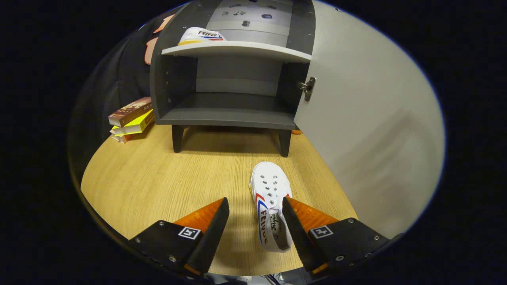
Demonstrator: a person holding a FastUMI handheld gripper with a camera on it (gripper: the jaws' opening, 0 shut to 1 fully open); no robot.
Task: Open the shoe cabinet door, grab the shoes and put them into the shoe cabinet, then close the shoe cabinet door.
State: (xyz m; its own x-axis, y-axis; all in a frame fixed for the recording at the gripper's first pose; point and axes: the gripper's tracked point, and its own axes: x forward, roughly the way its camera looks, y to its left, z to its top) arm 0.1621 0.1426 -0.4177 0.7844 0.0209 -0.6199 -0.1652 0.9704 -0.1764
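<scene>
The gripper (pixel 255 215) is hovering with fingers spread wide; the white canvas sneaker (pixel 271 202) is lying between them, hugging the right finger, its long axis pointing toward the open shoe cabinet (pixel 231 111).

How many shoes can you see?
2. One white shoe lies on the table between the open gripper's fingers, against the right one. The other shoe sits on the cabinet's upper shelf. More may be hidden.

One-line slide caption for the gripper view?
Open gripper straddles second shoe; first shoe shelved in open cabinet.
</scene>
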